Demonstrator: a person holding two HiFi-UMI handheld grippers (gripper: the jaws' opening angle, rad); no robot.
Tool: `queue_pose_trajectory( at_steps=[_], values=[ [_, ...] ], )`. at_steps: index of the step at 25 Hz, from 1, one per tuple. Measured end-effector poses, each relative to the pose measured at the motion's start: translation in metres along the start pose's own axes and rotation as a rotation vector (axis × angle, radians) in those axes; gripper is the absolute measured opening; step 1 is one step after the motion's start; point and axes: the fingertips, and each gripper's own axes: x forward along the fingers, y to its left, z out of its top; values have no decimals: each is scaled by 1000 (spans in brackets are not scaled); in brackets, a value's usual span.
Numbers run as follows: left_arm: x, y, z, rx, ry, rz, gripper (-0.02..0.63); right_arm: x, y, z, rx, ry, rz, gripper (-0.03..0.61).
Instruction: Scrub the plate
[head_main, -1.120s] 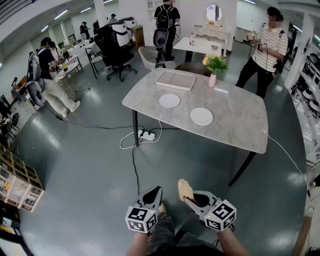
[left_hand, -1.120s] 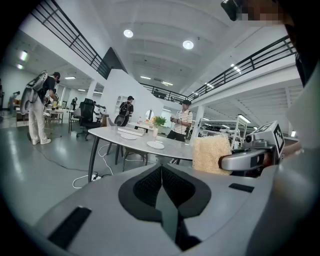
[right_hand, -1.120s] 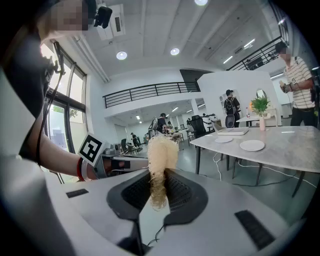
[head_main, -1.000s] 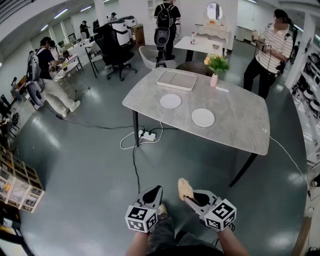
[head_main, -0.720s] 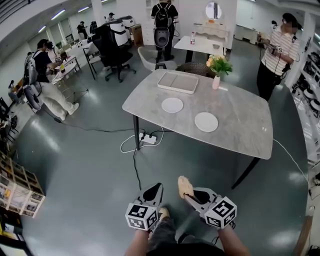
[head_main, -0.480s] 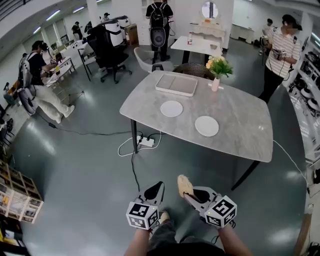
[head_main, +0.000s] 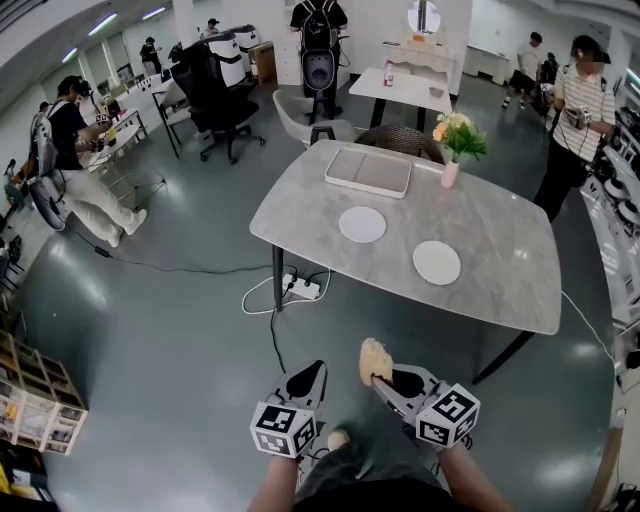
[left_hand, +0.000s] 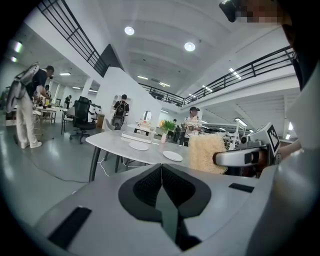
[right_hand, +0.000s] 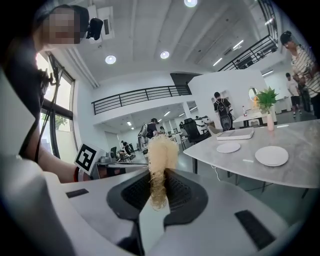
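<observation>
- Two plates: nearer plate (head_main: 437, 262), farther plate (head_main: 362, 224), on the surface (head_main: 505, 215), well ahead.
- Right hand-held gripper (head_main: 378, 378) pinches scrubber (head_main: 375, 358); left hand-held gripper (head_main: 312, 378) pressed together, empty.
- Best: step close, steady rim with left first.

No words, numbers or brand names can be read anywhere. The only printed marks are black-and-white square code patterns, on the white marker cube (head_main: 283, 430) of the left gripper (head_main: 316, 370) and on the matching cube (head_main: 448, 416) of the right gripper (head_main: 377, 378).
</observation>
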Motion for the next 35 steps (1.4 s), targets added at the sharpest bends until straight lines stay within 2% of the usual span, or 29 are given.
queue_pose_trajectory(
  at_steps=[9,15,20,27,31,35],
  values=[
    [3,34,4,-19,5,2,14,38,2,6,7,28,23,69],
    [10,50,-3,-49,24,13,14,53,-12,9,45,25,26,69],
    [23,76,9,-72,17,40,14,77,-32,13,45,47,44,69],
    [73,105,29,-65,33,28,14,122,-69,33,29,54,67,69],
    [105,111,43,-34,60,-14,14,138,-97,42,32,70,54,69],
    [139,127,58,-29,68,-16,14,157,-130,58,51,56,49,69]
  ],
)
